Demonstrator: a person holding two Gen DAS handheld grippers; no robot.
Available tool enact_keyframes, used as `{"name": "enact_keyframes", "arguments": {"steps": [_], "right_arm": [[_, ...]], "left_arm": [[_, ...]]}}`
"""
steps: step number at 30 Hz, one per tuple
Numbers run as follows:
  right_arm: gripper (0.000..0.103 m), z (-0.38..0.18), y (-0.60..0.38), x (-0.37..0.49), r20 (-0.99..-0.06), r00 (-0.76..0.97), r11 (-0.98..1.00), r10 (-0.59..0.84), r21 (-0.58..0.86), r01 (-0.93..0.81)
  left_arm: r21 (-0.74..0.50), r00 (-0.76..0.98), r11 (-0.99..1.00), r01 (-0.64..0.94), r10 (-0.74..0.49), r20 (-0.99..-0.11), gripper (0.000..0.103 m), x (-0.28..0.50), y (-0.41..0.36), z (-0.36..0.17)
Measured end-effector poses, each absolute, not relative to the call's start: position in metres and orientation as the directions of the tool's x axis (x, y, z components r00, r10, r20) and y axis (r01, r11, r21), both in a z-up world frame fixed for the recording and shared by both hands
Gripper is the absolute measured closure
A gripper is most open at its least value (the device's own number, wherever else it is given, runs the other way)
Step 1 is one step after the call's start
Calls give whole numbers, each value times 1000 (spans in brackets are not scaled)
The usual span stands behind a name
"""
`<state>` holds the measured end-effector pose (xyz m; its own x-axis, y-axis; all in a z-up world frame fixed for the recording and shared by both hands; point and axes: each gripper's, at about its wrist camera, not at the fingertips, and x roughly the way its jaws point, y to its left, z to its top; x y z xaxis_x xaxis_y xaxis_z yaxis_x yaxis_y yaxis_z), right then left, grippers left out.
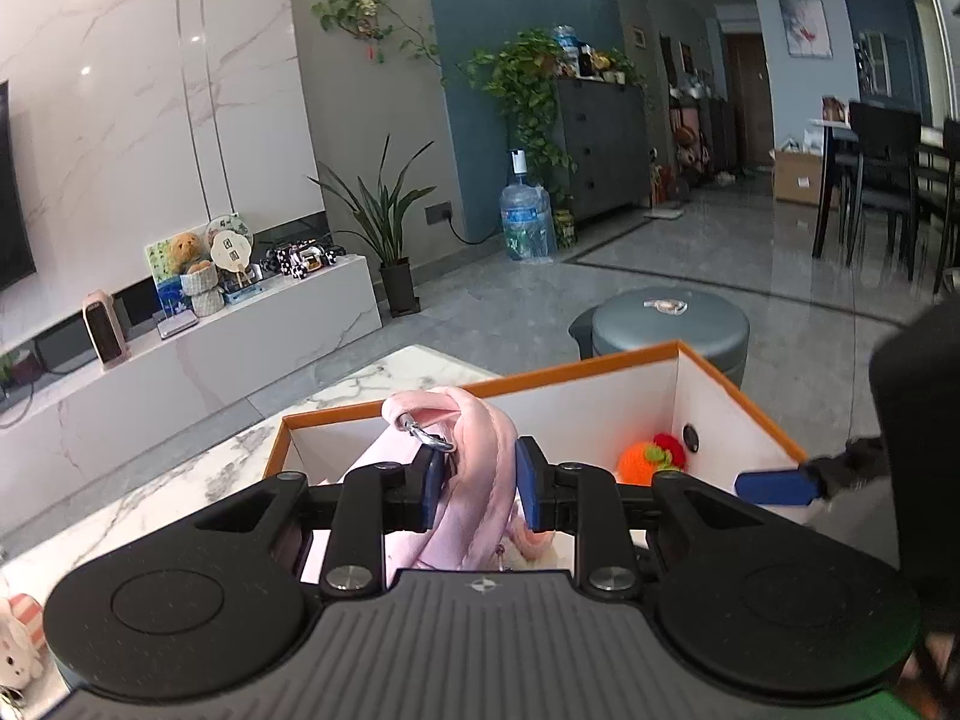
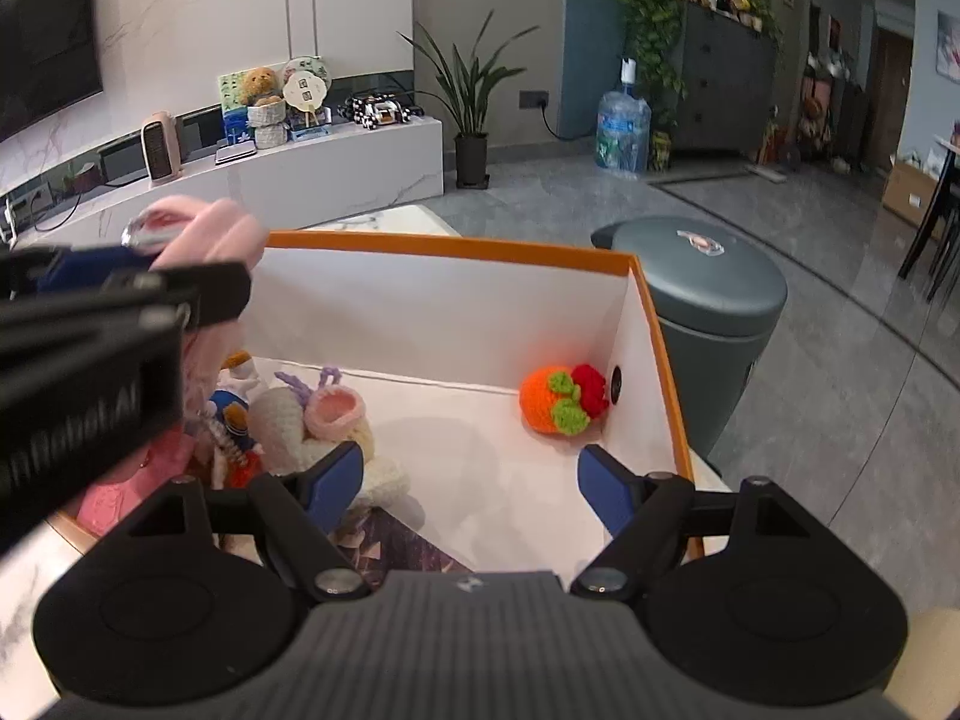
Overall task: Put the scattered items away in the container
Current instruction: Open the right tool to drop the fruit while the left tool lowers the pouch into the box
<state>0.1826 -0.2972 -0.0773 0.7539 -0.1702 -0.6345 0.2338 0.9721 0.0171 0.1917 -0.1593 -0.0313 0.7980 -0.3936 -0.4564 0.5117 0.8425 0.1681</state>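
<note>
White marble tabletop (image 1: 180, 480) with grey veining carries an orange-rimmed white box (image 1: 600, 369), set near the far corner. A small plush toy (image 1: 18, 642) with a pink striped ear lies on the tabletop at the near left edge, well apart from the box. Grey tiled floor (image 1: 510, 306) beyond, with a round grey-green stool (image 1: 672, 324) standing just behind the box.

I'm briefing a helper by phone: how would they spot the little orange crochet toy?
Find the white box with the orange rim on the marble table. Look in its far right corner, beside the round black hole in the wall. The orange crochet toy lies there alone, with green leaves and a red tuft, apart from the pale plush pile opposite.
</note>
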Motion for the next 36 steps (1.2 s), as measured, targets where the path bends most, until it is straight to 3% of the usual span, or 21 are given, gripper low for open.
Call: {"name": "enact_keyframes", "arguments": {"steps": [10, 13, 15, 17, 24, 36], "right_arm": [[23, -74, -301, 180, -625, 762, 969, -169, 35, 243], [23, -74, -301, 180, -629, 759, 969, -168, 38, 246], [23, -75, -301, 181, -629, 759, 969, -170, 35, 246], [23, -75, -300, 181, -630, 758, 969, -170, 34, 246], [23, -75, -299, 181, -630, 757, 968, -174, 31, 248], [21, -65, -304, 170, -598, 775, 955, -205, 52, 292]], "left_arm": [[125, 788, 860, 495, -383, -482, 71, 195, -159, -34], [125, 792, 863, 490, -380, -477, 65, 195, -157, -35], [120, 794, 864, 488, -383, -472, 53, 195, -157, -34], [116, 799, 867, 485, -385, -461, 46, 194, -156, -33], [120, 823, 880, 459, -370, -431, 37, 187, -151, -27], [179, 856, 891, 417, -318, -408, 31, 165, -140, -16]]}}
